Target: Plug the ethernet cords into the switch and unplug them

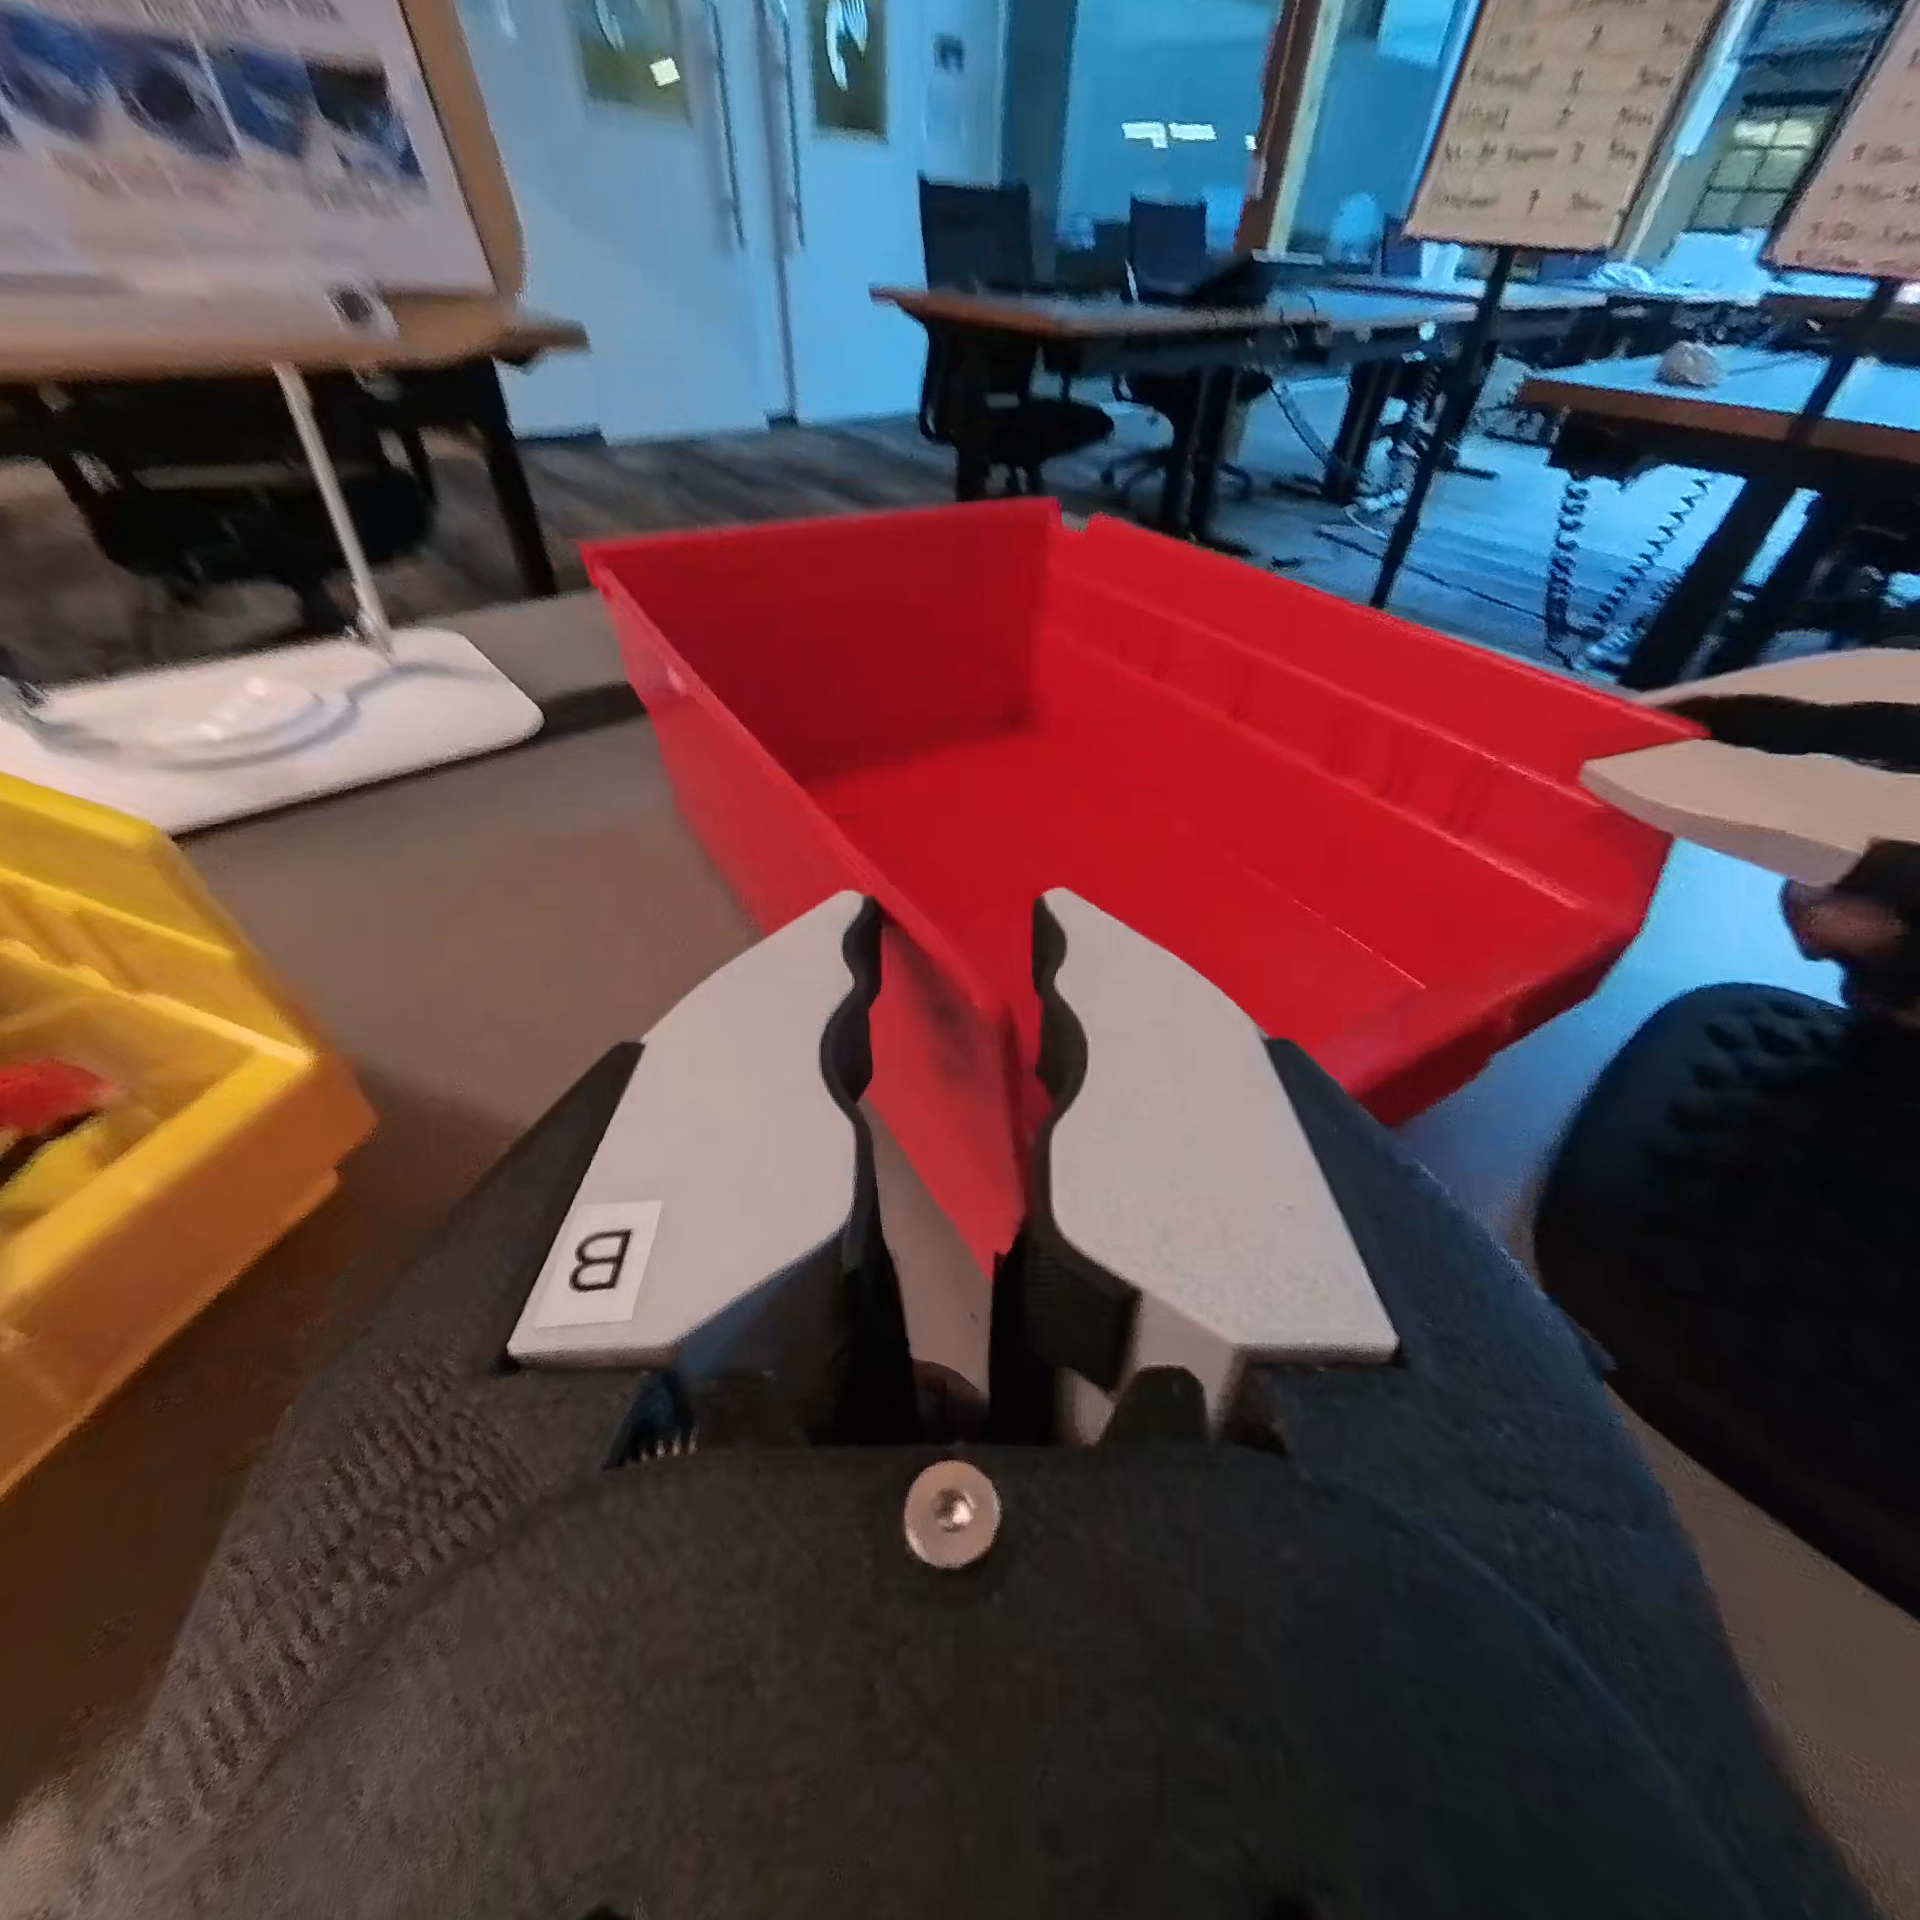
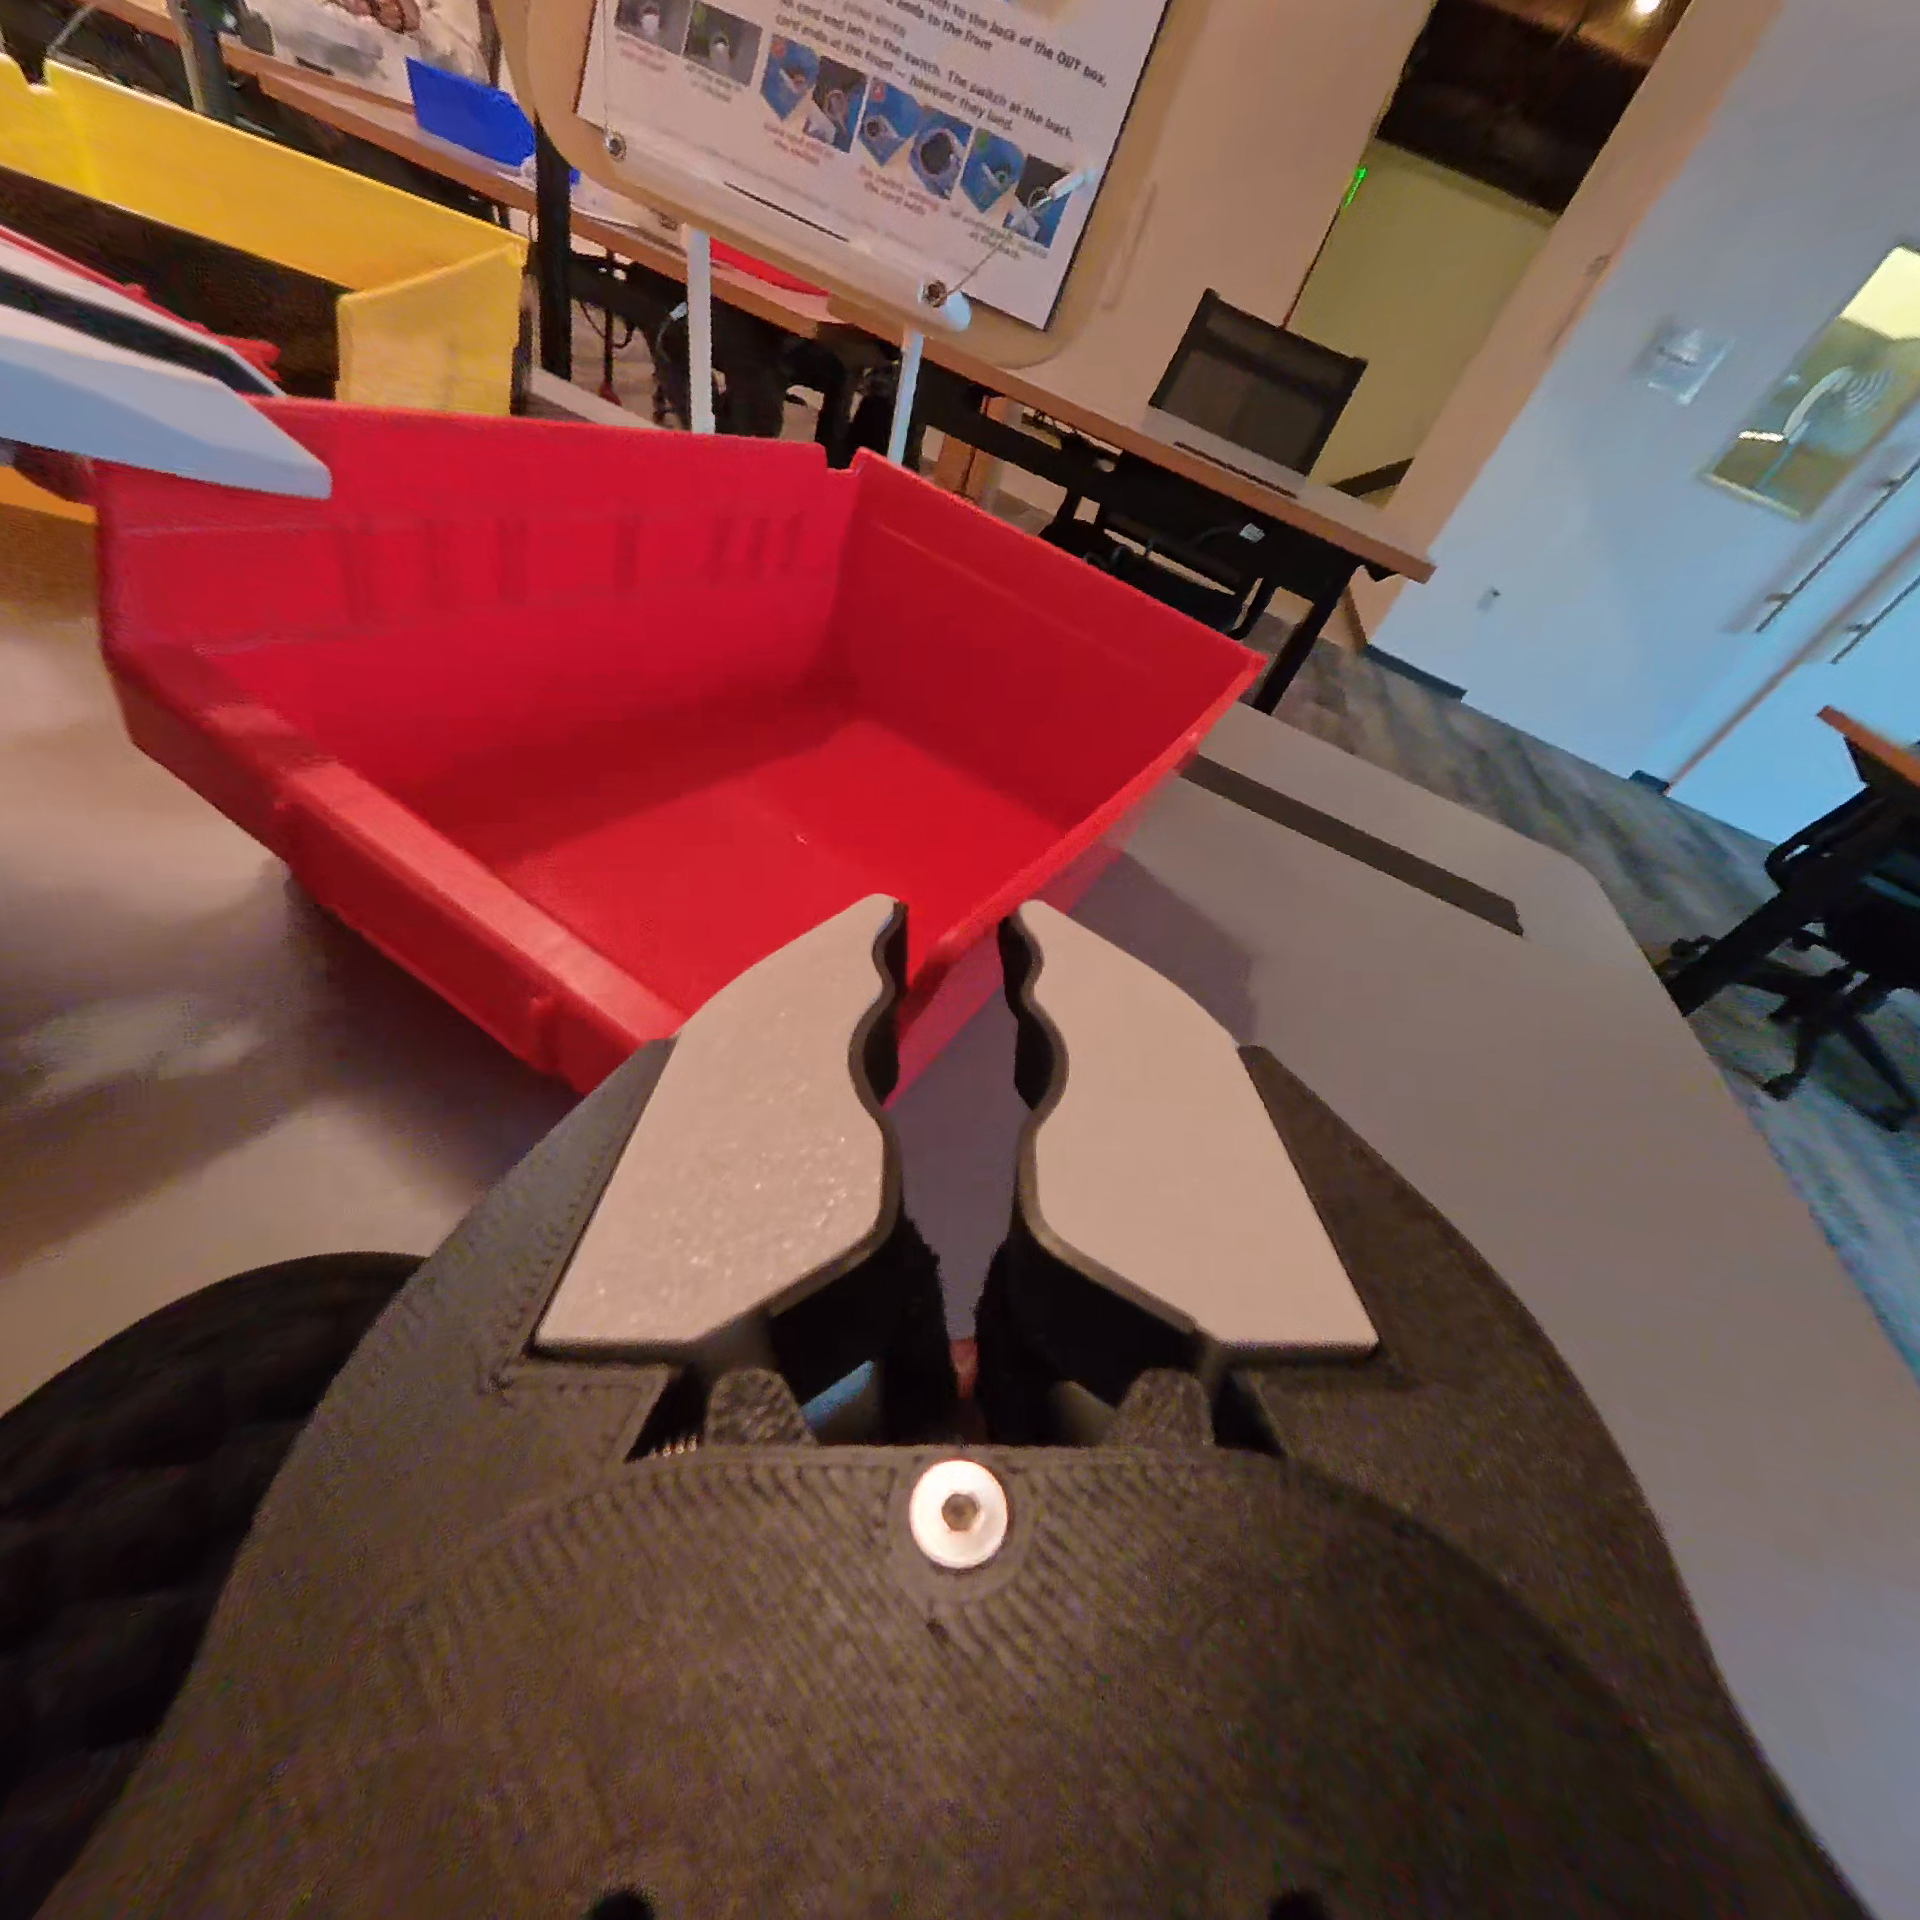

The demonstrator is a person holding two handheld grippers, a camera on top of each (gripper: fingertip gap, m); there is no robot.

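Observation:
An empty red plastic bin (image 1: 831,644) sits on the grey table in front of me; it also shows in the right wrist view (image 2: 571,644). My left gripper (image 1: 951,914) is shut on the bin's near left wall, which runs between its fingers. My right gripper (image 2: 954,914) is shut on the bin's near right wall at the corner. Each gripper shows in the other's view at the bin's rim: the right one (image 1: 1745,769) and the left one (image 2: 156,416). The bin looks tilted in the right wrist view. No switch or ethernet cord is in view.
A yellow bin (image 1: 156,1091) with red and yellow items stands to the left, also in the right wrist view (image 2: 260,197). A board on a white stand (image 1: 281,717) is behind it. A black rounded textured object (image 1: 1714,1195) lies near the right. The grey table (image 2: 1351,1039) extends rightward. Tip to tip, the grippers are about 20 cm apart.

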